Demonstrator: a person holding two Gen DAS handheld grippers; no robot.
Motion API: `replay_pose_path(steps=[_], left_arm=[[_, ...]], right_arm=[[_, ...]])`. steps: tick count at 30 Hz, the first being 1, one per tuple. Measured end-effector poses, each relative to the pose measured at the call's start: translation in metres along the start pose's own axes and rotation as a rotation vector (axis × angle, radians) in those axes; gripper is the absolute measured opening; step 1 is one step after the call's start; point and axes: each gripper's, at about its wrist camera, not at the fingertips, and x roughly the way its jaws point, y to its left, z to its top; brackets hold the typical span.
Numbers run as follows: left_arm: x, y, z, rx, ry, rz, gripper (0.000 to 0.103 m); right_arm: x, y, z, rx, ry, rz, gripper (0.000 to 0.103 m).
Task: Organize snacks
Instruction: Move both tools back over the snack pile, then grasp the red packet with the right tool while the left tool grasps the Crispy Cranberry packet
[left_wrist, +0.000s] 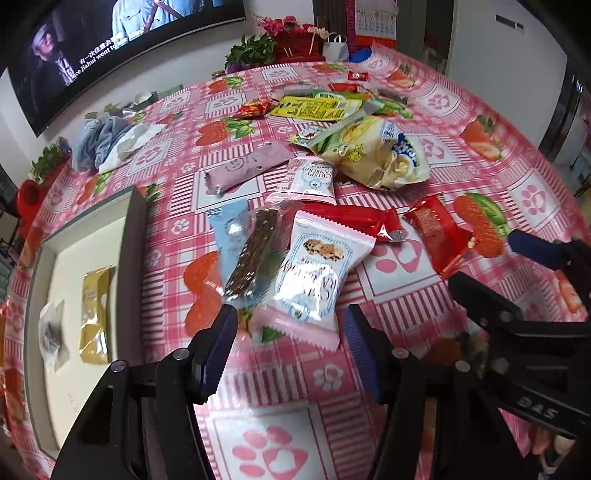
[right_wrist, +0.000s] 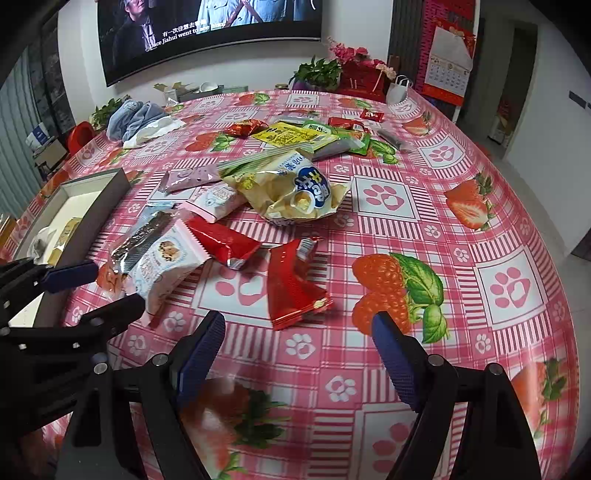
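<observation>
My left gripper is open, its fingers either side of the near end of a pink-and-white cookie packet lying on the table. A clear-wrapped brown bar and a blue packet lie just left of it. My right gripper is open, right before a red snack packet. A second red packet lies between them. The open box at the left holds a gold packet and a clear packet. The left gripper also shows in the right wrist view.
A yellow chip bag, a mauve bar, another pink cookie packet and yellow, green and red packets lie further back. A blue cloth, plants and a red flower box stand at the far edge under a wall screen.
</observation>
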Motion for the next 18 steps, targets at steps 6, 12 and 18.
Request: replay_pose_path(steps=[6, 12, 18], left_arm=[[0.022, 0.001, 0.012, 0.010, 0.035, 0.039, 0.065], [0.026, 0.003, 0.016, 0.040, 0.018, 0.051, 0.046], [0.009, -0.001, -0.012, 0.028, 0.011, -0.014, 0.044]], right_arm=[[0.023, -0.005, 0.015, -0.064, 0.031, 0.006, 0.076], [0.054, -0.002, 0.027, -0.064, 0.083, 0.058, 0.036], [0.030, -0.001, 0.011, -0.072, 0.030, 0.056, 0.034]])
